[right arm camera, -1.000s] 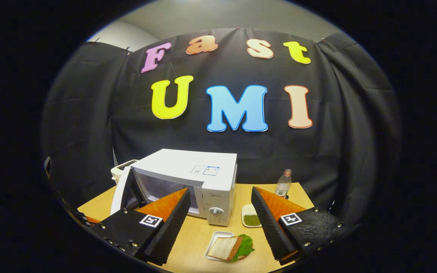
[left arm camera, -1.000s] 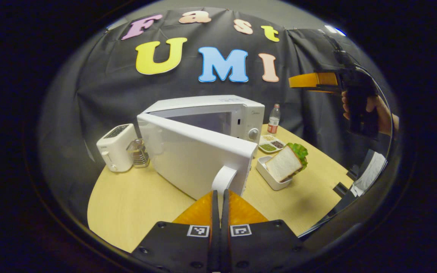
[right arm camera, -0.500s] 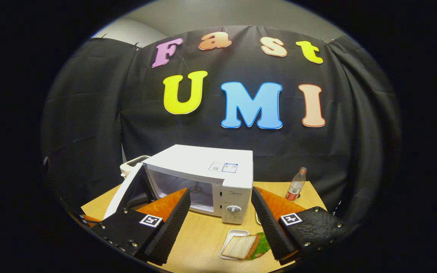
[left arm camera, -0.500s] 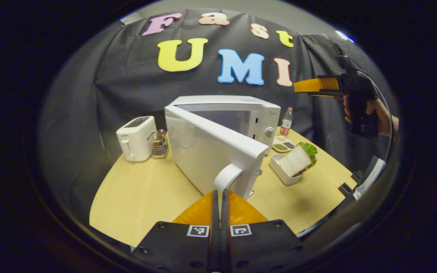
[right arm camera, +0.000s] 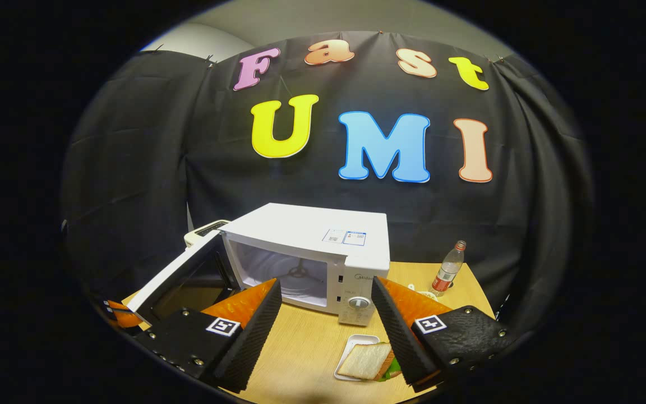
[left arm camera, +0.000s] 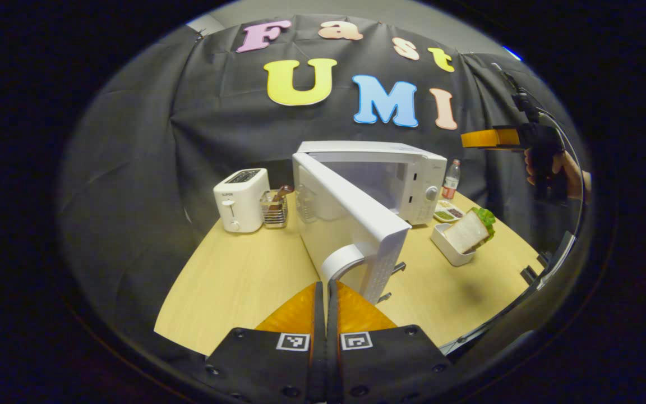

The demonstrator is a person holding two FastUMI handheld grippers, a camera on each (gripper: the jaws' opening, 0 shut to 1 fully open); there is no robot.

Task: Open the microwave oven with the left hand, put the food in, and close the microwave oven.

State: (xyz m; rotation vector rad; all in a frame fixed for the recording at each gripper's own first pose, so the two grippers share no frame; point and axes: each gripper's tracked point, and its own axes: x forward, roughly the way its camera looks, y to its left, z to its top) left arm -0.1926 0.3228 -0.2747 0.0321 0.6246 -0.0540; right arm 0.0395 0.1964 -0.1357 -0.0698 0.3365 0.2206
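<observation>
On the wooden table (left arm camera: 233,280), left gripper (left arm camera: 326,289) clamps the microwave handle (left arm camera: 344,259); right gripper (right arm camera: 326,331) gapes.

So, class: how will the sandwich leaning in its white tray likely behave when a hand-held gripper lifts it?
The sandwich looks soft, so it would probably squash under a firm pinch. Its lettuce sticks out loosely and may slip free. Propped against the shallow tray, it could topple if nudged.

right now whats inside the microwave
Through the open door, the microwave cavity shows a turntable hub and no food. Its lower front is covered by the right tool's finger. The sandwich sits outside.
</observation>
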